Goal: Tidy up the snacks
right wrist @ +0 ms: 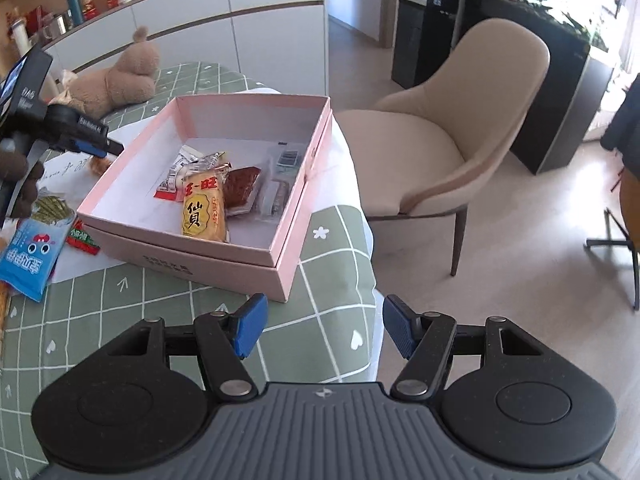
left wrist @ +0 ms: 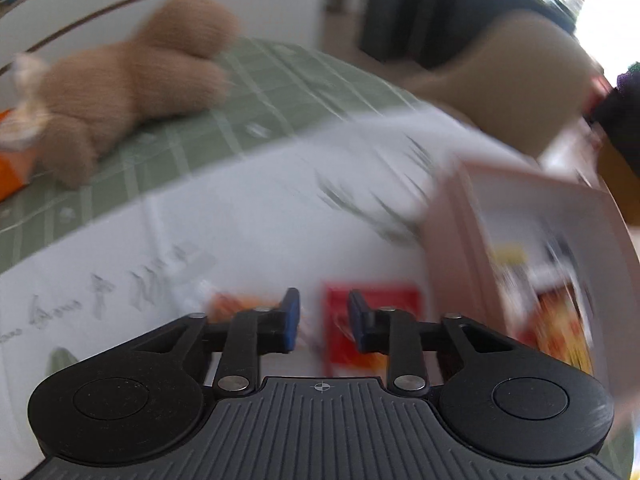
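Snacks are seen partly gathered in a pink box (right wrist: 276,184) set on a white sheet (left wrist: 248,216) over the green checked cloth (right wrist: 168,320) of the worktop. Inside the box a yellow pack (right wrist: 203,210) is leaned against a brown bar (right wrist: 242,186), with clear-wrapped pieces (right wrist: 276,196) beside them near the right wall. Outside, just left of the box, a blue packet (right wrist: 30,258), a green striped packet (right wrist: 52,208) and a small red-and-green packet (right wrist: 82,242) are laid on the sheet. In the blurred left wrist view, the left tool (left wrist: 323,320) is pointed down at the sheet, its blue pads drawn near each other with a narrow gap between; a red packet (left wrist: 372,328) is seen behind the right pad and an orange packet (left wrist: 240,304) behind the left, but nothing is seen pinched, and whether either is touched cannot be told. In the right wrist view that tool (right wrist: 96,145) is held by a dark-gloved hand (right wrist: 20,188) at the box's left rim. The right tool (right wrist: 324,330) is released, its pads well apart and bare, hung over the near corner of the worktop just in front of the box. A plush bear (right wrist: 116,80) is lain at the far end of the cloth, and a beige chair (right wrist: 460,132) is stood on the floor to the right.
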Motion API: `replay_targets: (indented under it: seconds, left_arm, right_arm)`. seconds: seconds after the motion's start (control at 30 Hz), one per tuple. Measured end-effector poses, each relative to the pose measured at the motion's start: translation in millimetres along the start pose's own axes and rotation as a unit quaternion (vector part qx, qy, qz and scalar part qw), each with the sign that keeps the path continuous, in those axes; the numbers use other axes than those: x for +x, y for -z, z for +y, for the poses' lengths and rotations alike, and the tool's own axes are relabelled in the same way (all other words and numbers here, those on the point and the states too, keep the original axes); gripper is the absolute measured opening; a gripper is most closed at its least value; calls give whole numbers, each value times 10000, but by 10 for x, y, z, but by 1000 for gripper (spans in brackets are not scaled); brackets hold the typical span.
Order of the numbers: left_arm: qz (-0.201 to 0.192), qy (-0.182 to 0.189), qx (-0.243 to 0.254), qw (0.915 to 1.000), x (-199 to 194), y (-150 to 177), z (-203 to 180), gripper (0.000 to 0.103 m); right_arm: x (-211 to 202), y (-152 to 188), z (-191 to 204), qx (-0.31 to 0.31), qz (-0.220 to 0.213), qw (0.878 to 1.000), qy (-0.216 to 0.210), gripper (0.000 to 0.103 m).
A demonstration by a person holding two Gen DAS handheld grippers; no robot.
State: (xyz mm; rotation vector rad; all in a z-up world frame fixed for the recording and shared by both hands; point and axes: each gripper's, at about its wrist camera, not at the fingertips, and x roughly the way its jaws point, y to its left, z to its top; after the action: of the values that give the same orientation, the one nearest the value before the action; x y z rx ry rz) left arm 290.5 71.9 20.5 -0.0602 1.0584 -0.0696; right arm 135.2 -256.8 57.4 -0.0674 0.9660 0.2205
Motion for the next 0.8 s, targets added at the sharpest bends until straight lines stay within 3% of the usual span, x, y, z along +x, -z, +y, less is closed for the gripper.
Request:
replay_targets:
  seconds: [0.1,0.33,0.47,0.67,0.8]
  left_arm:
    - [-76,-11,429,9991,-87,268,-155,28]
    - [82,418,106,9990,-429,868,-132,28]
    - [228,690,-200,9972,-617,1042,28,27]
    - [-608,478,-1093,9910,-1019,849,561,28]
    - [-781,193,-1428,9865,-913,444,855,28]
  right_arm:
    - [3,63,160,6,44,9999,-133,64]
    - [2,151,710,-188,148,9976,-642,64]
    - [162,69,1060,-188,217,9960,-844,64]
    - [554,-156,1667,255,273,9962,-790,66]
    - [821,-202,2155,228,270,9975,-613,70]
